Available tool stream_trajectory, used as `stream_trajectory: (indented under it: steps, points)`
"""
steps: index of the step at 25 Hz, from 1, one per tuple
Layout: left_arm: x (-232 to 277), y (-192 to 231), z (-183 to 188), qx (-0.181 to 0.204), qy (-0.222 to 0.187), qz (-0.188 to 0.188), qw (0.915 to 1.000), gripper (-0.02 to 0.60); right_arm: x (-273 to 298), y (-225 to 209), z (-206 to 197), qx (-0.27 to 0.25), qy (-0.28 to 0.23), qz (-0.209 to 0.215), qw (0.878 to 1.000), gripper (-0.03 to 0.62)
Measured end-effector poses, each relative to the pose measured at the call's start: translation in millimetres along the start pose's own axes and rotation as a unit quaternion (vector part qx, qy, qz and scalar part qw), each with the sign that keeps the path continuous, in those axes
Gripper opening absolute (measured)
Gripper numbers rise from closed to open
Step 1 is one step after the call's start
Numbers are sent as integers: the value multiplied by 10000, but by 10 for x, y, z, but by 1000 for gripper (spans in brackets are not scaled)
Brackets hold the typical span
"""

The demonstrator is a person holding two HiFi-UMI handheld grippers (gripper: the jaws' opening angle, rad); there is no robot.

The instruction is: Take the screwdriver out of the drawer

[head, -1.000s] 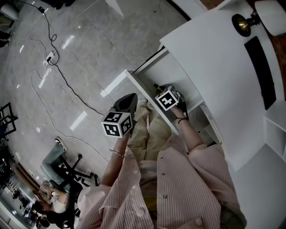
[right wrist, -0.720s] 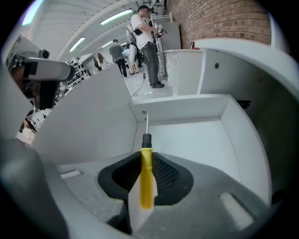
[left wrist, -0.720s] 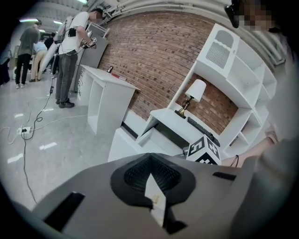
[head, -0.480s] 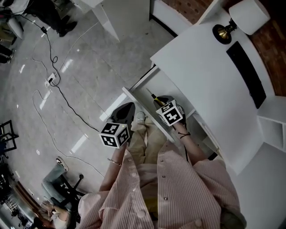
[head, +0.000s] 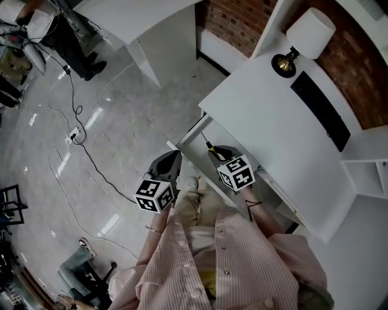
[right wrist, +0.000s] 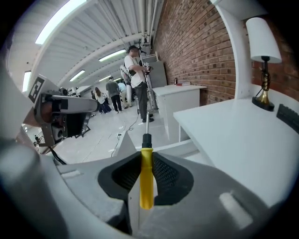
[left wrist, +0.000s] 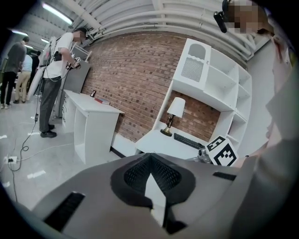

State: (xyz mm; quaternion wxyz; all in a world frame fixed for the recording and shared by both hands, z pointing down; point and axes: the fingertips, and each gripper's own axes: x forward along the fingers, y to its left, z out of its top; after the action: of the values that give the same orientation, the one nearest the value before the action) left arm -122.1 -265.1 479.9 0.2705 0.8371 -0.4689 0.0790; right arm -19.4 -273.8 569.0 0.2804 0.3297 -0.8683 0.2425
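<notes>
Screwdriver [right wrist: 146, 179]: yellow handle, black collar and thin metal shaft. It sits just in front of the desk [head: 273, 133], over the open drawer [head: 188, 154], with the shaft sticking out past the jaw tips.
Right gripper [right wrist: 145, 161]: jaws clenched on the yellow handle, one on each side. It is at the desk's front edge, above the drawer.
Left gripper [left wrist: 151, 173]: jaws closed together with nothing between them. It is off the desk's front, on the floor side of the drawer's front panel, apart from the right gripper.
Drawer: white, pulled out from under the desk's front edge. The desk top covers its rear part, and its front panel stands between the desk and the person's legs.
Desk: white top, bare near the front.
Lamp [head: 306, 30]: white shade on a brass base, at the desk's far corner by the brick wall [head: 242, 18].
Keyboard [head: 318, 109]: black, along the desk's back edge beside the lamp.
Shelf unit [left wrist: 210, 88]: white, rising behind the desk.
Second desk [head: 145, 18]: white, across the aisle from the desk.
Cables [head: 79, 139]: black, trailing over the glossy floor well away from the desk.
</notes>
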Motion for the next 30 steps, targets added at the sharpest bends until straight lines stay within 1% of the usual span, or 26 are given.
stream_trajectory:
  steps: [5,10,14,23,30]
  points:
    - [-25,-23,234,190,-262,-61,9995,0,-237,5,301,110,-567,-100,9983,78]
    - [-77,-54,431,325,-490,-146,9982,0,-502,24,581,214,-1189,-225,9924,78]
    - [-111,-111,600,441,-688,-187,9965,0,-707,-2,756,271,-1631,-313,9857,78]
    - [-149,-233,911,666,-1059,-244,9918,0,-1136,-130,1047,425,-2376,-545,9689,78]
    - [-232,-282,1121,857,-1307,-232,9874,0,-1462,-194,1249,478,-2941,-786,9513,78]
